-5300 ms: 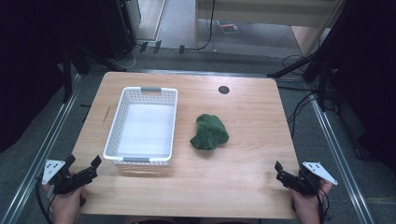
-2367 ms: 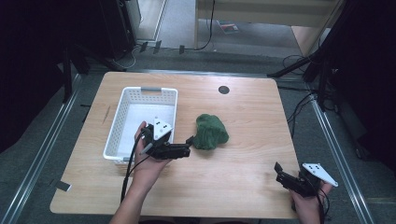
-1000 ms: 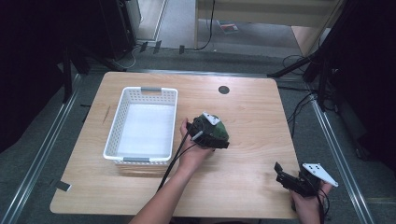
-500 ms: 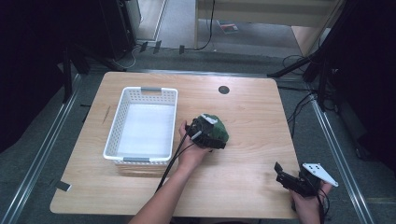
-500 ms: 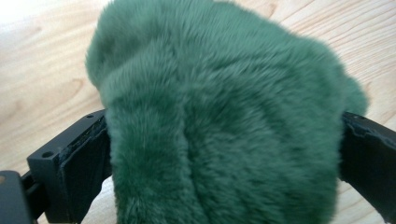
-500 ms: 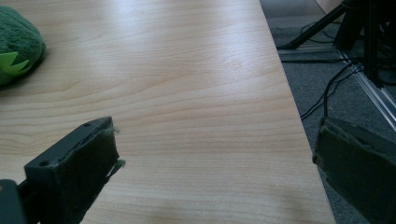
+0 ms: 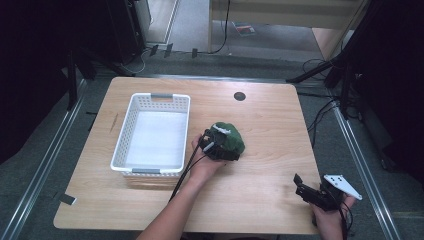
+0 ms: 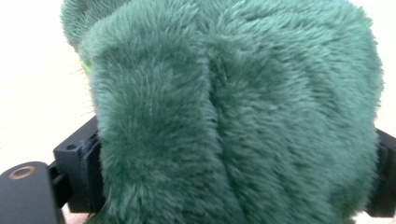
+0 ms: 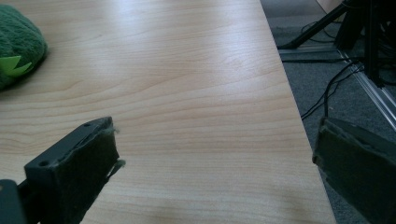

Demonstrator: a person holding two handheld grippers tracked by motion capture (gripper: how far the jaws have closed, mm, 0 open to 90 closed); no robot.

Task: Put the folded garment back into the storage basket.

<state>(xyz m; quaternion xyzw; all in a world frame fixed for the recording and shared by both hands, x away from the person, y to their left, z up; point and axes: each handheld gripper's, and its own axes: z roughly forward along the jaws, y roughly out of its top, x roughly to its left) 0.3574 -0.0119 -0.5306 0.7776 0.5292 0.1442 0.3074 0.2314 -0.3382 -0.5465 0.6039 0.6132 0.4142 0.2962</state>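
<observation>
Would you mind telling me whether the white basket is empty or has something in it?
Empty: the white basket shows a bare white floor, and the green plush toy lies outside it on the table.

Green plush toy (image 8: 243, 116) up close, black claw (image 8: 233, 186) jaws flanking it, pale tabletop (image 8: 37, 93)

Left tongs (image 8: 233, 205) behind green plush (image 8: 233, 116)
</observation>
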